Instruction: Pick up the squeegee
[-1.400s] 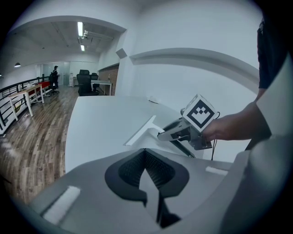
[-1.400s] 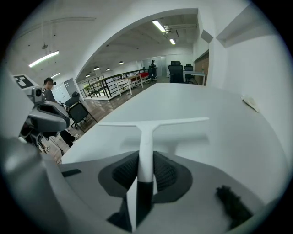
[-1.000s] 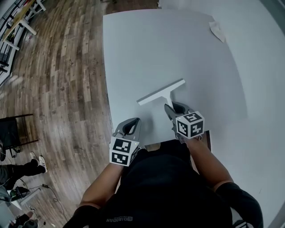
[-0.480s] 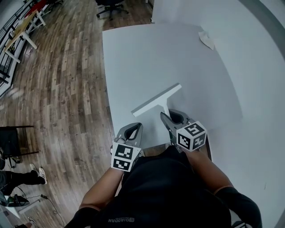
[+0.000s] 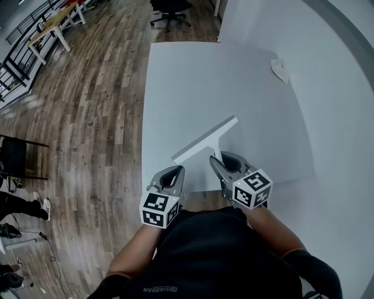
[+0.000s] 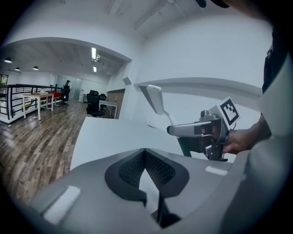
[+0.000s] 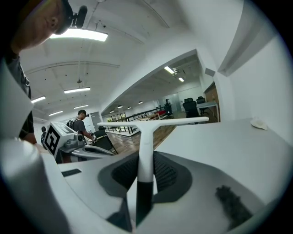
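Observation:
A white T-shaped squeegee (image 5: 205, 139) hangs just above the white table (image 5: 198, 70), blade away from me. My right gripper (image 5: 224, 160) is shut on its handle. In the right gripper view the handle (image 7: 145, 153) runs straight up between the pads to the blade (image 7: 155, 122). My left gripper (image 5: 173, 173) hovers beside it over the table's near left edge, shut with nothing in it. In the left gripper view the left gripper's tips (image 6: 144, 151) meet, and the right gripper (image 6: 201, 130) carries the squeegee (image 6: 155, 98) off to the right.
A crumpled white scrap (image 5: 281, 70) lies at the table's far right. Wood floor (image 5: 87, 117) runs along the table's left side. An office chair (image 5: 170, 8) stands beyond the far edge, and desks (image 5: 52, 26) at far left. A person (image 7: 82, 121) stands in the background.
Both grippers have risen. The right one has lifted the squeegee off the table and kept its grip on the handle. The left one stays shut and empty.

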`<state>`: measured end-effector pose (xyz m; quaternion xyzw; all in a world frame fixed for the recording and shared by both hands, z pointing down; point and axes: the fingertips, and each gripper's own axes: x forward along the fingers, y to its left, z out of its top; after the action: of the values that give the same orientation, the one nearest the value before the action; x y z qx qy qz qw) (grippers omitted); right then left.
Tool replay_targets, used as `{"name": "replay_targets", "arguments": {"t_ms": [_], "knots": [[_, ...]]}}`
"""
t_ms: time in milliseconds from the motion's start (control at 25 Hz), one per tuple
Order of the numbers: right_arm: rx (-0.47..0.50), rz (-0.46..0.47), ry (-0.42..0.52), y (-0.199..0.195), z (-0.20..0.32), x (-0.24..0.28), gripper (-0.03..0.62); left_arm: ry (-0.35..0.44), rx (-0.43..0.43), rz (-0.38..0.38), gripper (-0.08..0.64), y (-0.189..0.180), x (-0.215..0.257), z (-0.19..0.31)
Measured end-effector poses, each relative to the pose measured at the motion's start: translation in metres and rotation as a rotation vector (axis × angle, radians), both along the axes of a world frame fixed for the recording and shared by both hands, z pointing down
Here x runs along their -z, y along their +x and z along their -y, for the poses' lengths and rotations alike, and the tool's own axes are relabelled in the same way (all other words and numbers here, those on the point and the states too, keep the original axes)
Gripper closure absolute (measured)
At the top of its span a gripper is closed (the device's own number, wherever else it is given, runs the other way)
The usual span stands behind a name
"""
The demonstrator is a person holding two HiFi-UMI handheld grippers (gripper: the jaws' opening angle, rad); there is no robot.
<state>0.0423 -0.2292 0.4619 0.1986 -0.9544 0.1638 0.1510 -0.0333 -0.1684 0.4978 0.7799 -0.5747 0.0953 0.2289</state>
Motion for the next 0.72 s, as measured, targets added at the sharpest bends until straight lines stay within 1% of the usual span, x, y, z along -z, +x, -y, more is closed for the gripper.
{"name": "replay_targets", "arguments": {"t_ms": [120, 320, 560, 720], "knots": [[0.029, 0.022, 0.003, 0.028, -0.003, 0.001, 0.503, 0.023, 0.048, 0.011, 0.552, 0.025, 0.008, 0.001], [0.080, 0.048, 0.011, 0.072, -0.016, -0.002, 0.504, 0.055, 0.080, 0.063, 0.552, 0.069, 0.017, -0.008], [0.110, 0.073, 0.034, 0.137, -0.028, 0.005, 0.503, 0.053, 0.104, 0.066, 0.552, 0.138, 0.019, -0.021], [0.103, 0.088, 0.026, 0.169, -0.040, 0.008, 0.503, 0.051, 0.129, 0.024, 0.552, 0.168, 0.027, -0.036]]}}
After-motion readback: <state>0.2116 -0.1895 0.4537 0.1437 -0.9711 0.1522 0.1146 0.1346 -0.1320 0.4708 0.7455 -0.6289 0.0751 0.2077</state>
